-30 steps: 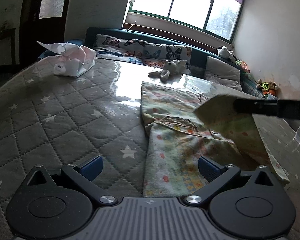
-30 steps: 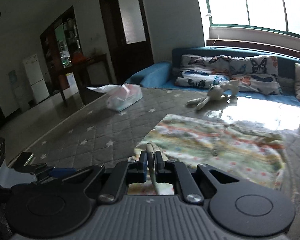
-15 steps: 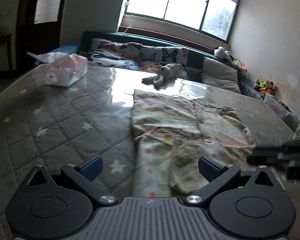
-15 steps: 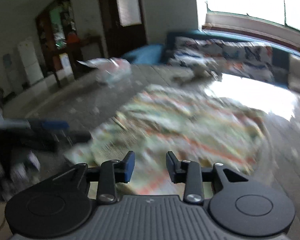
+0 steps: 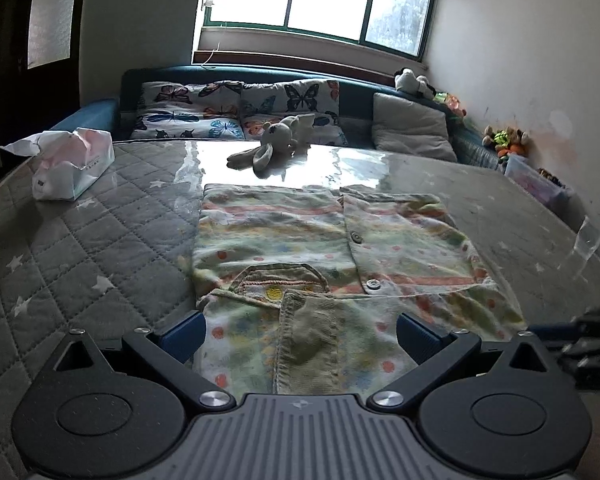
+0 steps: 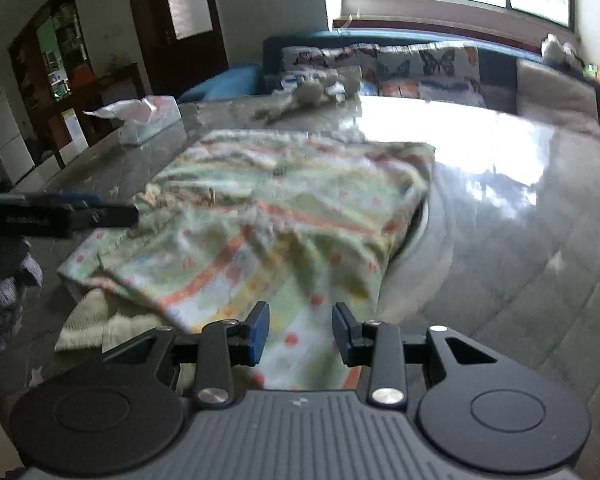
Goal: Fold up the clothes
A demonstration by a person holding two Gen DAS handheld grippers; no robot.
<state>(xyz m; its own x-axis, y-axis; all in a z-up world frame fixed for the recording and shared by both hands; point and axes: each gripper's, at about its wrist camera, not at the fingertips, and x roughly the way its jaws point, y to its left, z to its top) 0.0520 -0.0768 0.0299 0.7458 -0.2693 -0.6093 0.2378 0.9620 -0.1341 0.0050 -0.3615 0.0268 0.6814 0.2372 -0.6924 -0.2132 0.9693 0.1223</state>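
A small patterned garment, pale green with orange dots and stripes, lies spread on the grey quilted surface. Its right side is folded over the middle, and a ribbed cuff lies at the near edge. My left gripper is wide open and empty, just above the garment's near edge. My right gripper is partly open and empty, over the garment at its near right corner. The left gripper shows at the left of the right wrist view. The right gripper shows at the right edge of the left wrist view.
A tissue pack lies at the far left. A plush rabbit lies beyond the garment. Butterfly cushions and a grey pillow line the blue sofa behind. Toys and a box stand by the right wall.
My right gripper has let go of the garment edge it held up and opened. The folded flap now lies flat on the garment. My left gripper has moved closer over the near edge.
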